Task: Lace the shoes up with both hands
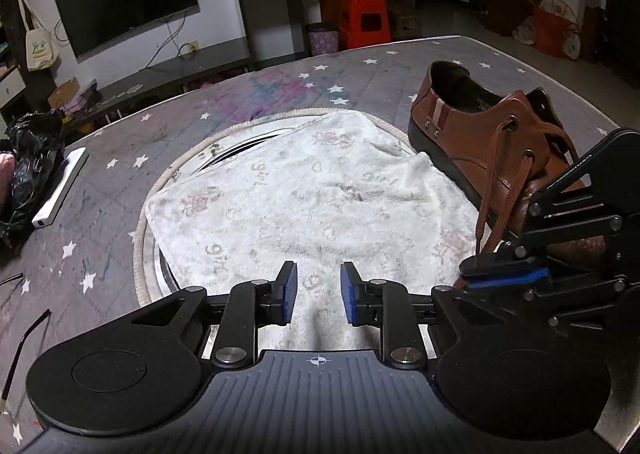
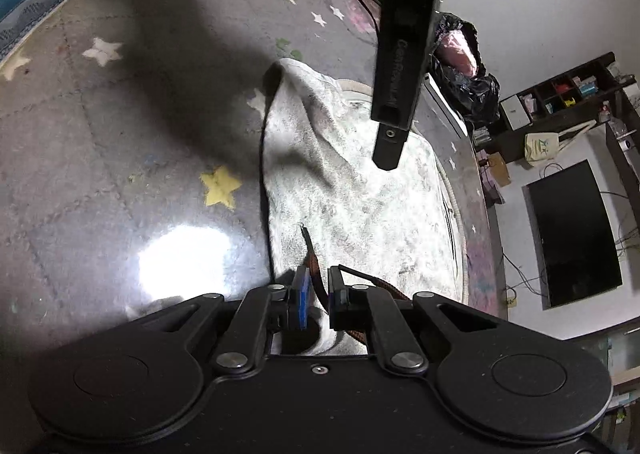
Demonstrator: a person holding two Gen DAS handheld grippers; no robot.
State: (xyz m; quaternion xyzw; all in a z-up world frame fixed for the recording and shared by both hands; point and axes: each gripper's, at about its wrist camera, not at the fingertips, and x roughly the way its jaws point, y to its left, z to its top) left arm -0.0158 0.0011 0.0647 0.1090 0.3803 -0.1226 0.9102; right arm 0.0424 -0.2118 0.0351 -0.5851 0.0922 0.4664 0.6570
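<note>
A brown leather shoe (image 1: 476,134) with a black sole sits on the right side of the star-printed grey mat (image 1: 200,126), its toe end resting on the edge of a white towel (image 1: 304,198). The heel opening faces away, toward the room. Its brown lace (image 1: 516,190) runs out of two side eyelets and hangs down the near flank of the shoe.

The right gripper (image 1: 502,268) comes in from the right in the left wrist view, beside the shoe's near end, its blue-padded jaws nearly together on the lace; in its own view (image 2: 318,294) the flat brown lace (image 2: 314,266) passes between the pads and its thin tip lies on the towel (image 2: 360,214) just ahead. Whether the pads truly press the lace or only bracket it is hard to judge from the small gap there, but they appear to pinch it.

The left gripper (image 1: 319,294) hovers over the near part of the towel, its jaws parted a modest way with nothing between them. Its dark body (image 2: 400,54) crosses the top of the right wrist view.

The towel covers a round tray (image 1: 176,174) with a pale rope rim. A white bar-shaped object (image 1: 60,190) lies at the mat's left edge, near a black plastic bag (image 1: 28,158).
</note>
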